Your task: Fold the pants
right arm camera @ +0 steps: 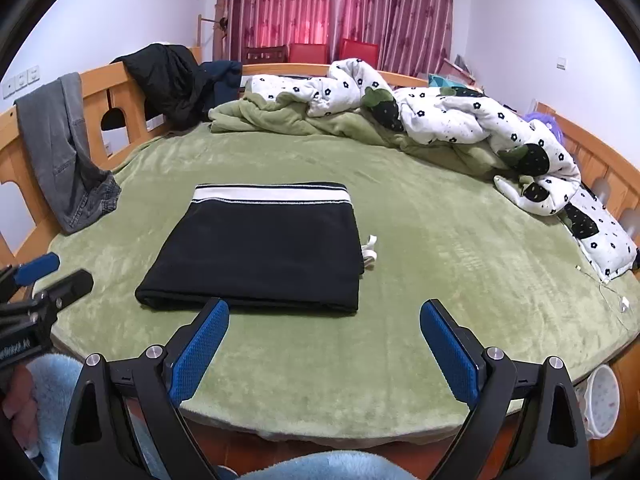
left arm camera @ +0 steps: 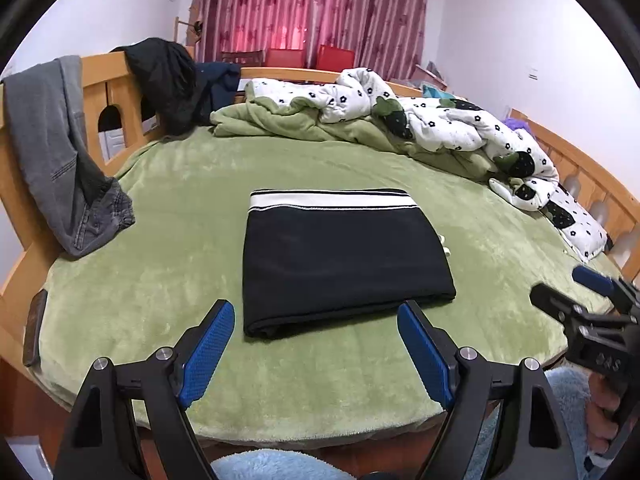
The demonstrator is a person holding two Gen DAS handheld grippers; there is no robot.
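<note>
Both the left gripper [left arm camera: 316, 316] and right gripper [right arm camera: 324, 314] gape empty, seemingly clear of folded pants [left arm camera: 344, 258].

Pants [left arm camera: 344, 256]: black, with a white waistband edged by thin black stripes. Blanket [left arm camera: 180, 200] beneath the pants: plain moss green. Quilt [left arm camera: 452, 124] beyond the pants: white with small black flowers and dark green patches. Jeans [left arm camera: 56, 148] left of the pants: faded grey. Bed frame [left arm camera: 116, 80]: honey-coloured wood. Curtains [left arm camera: 304, 4] behind the pants: pink-red with a darker butterfly motif. Gripper pads [left arm camera: 208, 352]: blue, dimpled.
</note>
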